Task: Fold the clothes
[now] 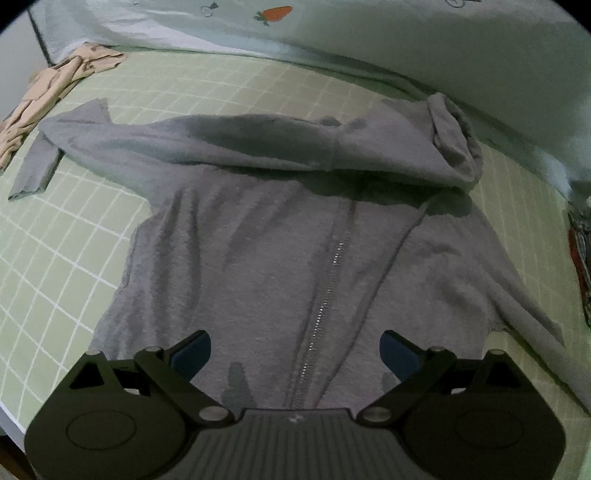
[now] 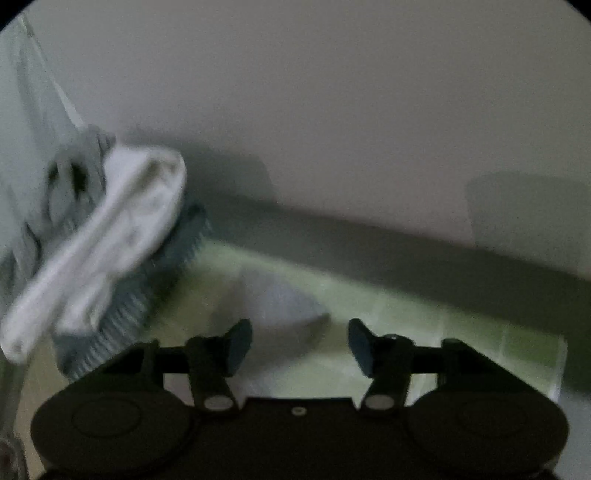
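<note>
A grey zip-up hoodie (image 1: 280, 258) lies flat, front up, on the green checked bed sheet (image 1: 66, 236). Its zipper (image 1: 328, 295) runs up the middle, the hood (image 1: 454, 144) lies at the far right, and one sleeve (image 1: 122, 140) is stretched across the top to the left. My left gripper (image 1: 295, 350) is open and empty, hovering over the hoodie's lower hem with a finger on either side of the zipper. My right gripper (image 2: 299, 347) is open and empty above the sheet near a grey cloth corner (image 2: 280, 306). That view is blurred.
A beige garment (image 1: 48, 92) lies crumpled at the far left. A pale quilt with a carrot print (image 1: 295, 29) lies along the back. In the right wrist view a white cloth (image 2: 107, 229) rests on a blue striped cloth (image 2: 129, 306) by the wall (image 2: 332, 110).
</note>
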Available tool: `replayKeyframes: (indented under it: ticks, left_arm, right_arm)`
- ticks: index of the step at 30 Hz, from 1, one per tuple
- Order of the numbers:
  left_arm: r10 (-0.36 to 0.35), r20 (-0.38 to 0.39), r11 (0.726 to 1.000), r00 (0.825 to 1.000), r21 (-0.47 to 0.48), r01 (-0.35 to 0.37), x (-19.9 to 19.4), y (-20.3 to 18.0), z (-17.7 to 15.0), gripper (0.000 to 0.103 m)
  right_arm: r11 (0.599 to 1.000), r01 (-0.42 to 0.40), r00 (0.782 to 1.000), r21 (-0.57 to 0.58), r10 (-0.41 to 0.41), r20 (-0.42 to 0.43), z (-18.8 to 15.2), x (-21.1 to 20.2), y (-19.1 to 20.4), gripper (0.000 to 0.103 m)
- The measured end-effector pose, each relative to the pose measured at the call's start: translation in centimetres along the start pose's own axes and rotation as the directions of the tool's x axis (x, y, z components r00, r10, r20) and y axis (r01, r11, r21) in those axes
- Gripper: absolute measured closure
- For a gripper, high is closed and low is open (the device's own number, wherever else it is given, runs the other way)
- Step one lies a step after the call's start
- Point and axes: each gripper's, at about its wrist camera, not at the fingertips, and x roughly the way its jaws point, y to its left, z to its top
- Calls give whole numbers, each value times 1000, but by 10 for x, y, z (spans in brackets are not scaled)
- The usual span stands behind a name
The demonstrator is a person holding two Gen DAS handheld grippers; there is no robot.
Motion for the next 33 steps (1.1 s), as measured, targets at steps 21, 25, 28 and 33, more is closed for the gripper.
replayKeyframes:
  ticks: [21,25,28,33]
  left_arm:
    - [-27,38,998,999,-55,29,-11,12,-5,5]
    - [-34,47,998,998,-42,36,-13,13,-4,5]
    - [-29,54,999,998,-38,31,-14,13,-4,5]
    - [-41,55,999,998,-32,43,-13,11,-3,5]
  right_arm:
    - [978,18,942,-207,53,332,22,-90,57,101]
    - [975,126,978,-182,-92,189,-5,-57,25,101]
    - [990,94,980,-102,-74,186,-13,-65,10,101]
    - [987,68,963,-148,-26,268,-2,-86,15,101]
